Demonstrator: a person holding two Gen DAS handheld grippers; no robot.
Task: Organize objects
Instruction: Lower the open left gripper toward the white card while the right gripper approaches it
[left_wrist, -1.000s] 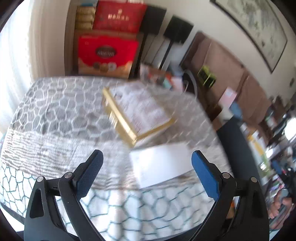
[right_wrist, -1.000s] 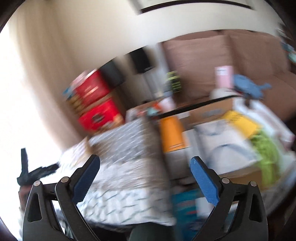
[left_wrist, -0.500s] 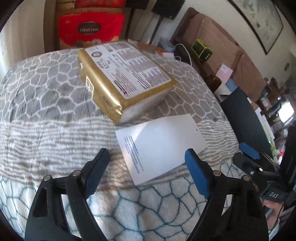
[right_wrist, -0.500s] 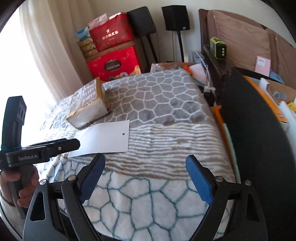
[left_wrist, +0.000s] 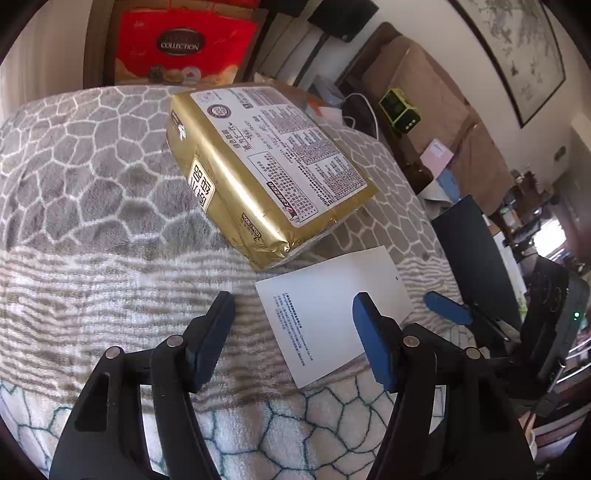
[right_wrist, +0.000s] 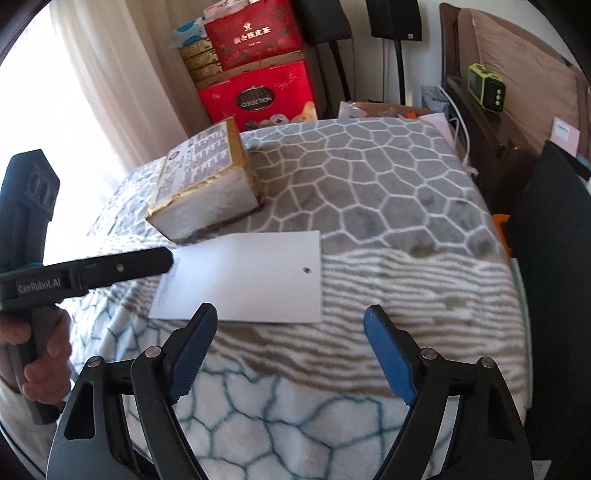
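a shiny gold pack (left_wrist: 266, 166) lies flat on the blanket, a white card (left_wrist: 332, 310) flat just beside it.

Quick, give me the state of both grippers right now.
Left gripper: open, jaws closing, holding nothing; white card lies beneath.
Right gripper: open, jaws closing, nothing between them, above the blanket.

A wrapped package (left_wrist: 266, 166) lies on the blanket (left_wrist: 92, 177) toward the bed's far edge. A paper card (left_wrist: 332, 314) lies flat just before it, toward the near edge. Gift boxes (right_wrist: 258, 96) stand stacked beyond the bed.
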